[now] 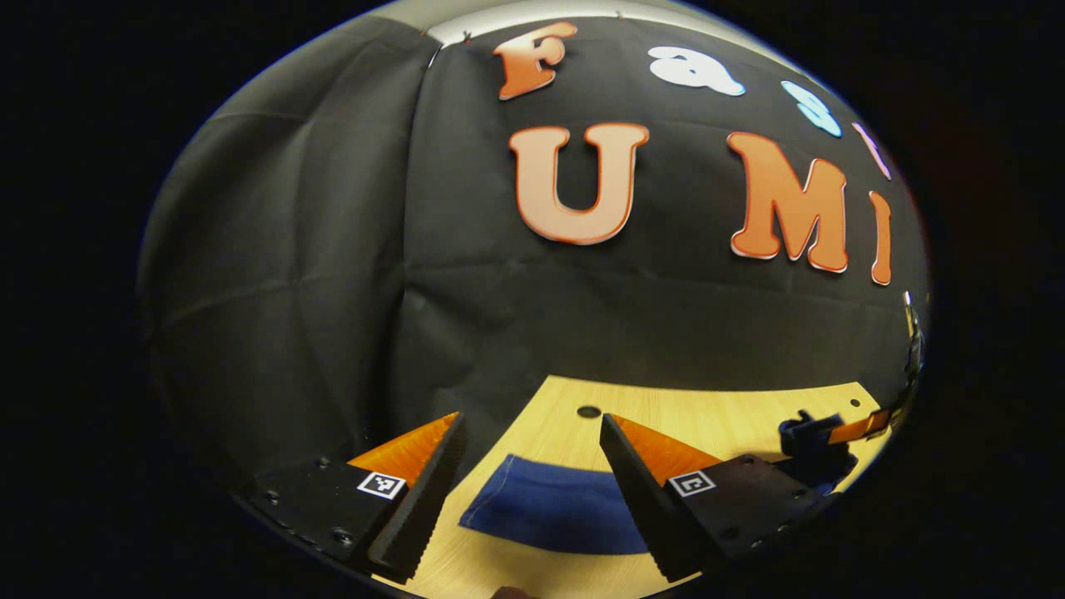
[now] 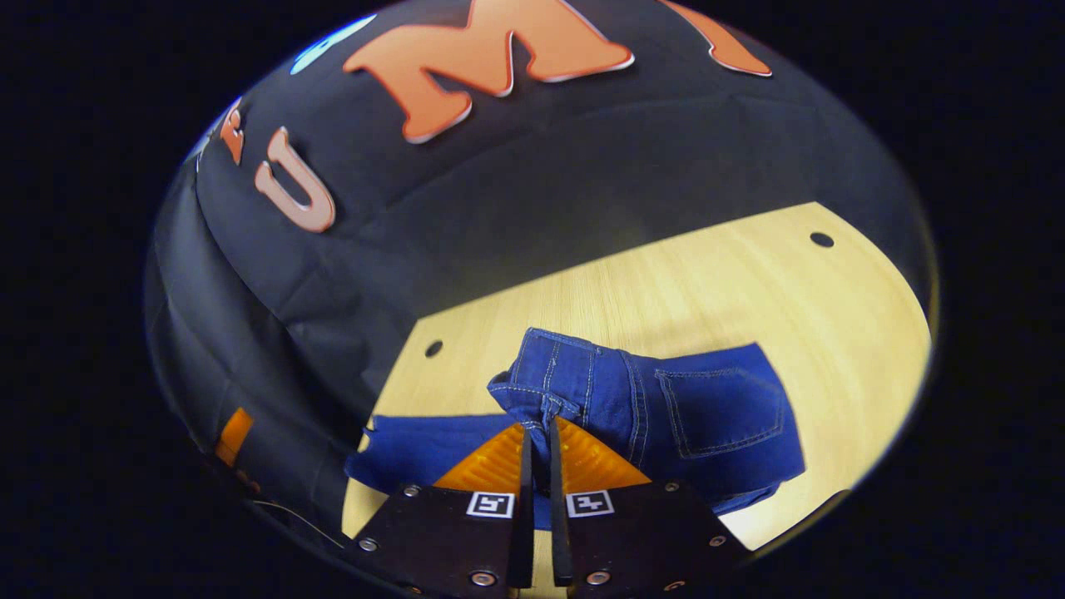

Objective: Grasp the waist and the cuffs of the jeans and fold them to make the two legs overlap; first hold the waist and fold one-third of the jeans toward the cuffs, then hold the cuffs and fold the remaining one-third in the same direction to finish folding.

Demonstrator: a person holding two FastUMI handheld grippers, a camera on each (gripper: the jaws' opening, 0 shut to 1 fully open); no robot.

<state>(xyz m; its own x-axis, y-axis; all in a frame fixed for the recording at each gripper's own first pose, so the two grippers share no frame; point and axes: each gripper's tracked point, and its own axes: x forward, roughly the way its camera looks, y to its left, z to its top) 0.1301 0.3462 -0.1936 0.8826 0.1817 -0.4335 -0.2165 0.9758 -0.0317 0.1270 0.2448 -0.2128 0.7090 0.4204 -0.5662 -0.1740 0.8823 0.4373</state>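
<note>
looks like the waist fold: right claw (image 2: 538, 433) clamped on the jeans (image 2: 657, 408) waistband at 6 o'clock; left claw (image 1: 532, 474) hangs apart over the bench (image 1: 715, 416); next, carry the waist cuffward

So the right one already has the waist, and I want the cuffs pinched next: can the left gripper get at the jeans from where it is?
Probably yes: the left gripper is open, the jeans lie flat on the table between its fingers, nothing in between.

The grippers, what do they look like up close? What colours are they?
Each gripper has two wedge-shaped fingers. The left gripper has orange fingers with black toothed inner edges, on black plates with screws, and each plate carries a small black-and-white square marker. The right gripper looks the same: ribbed orange fingers, black plates, two square markers.
</note>
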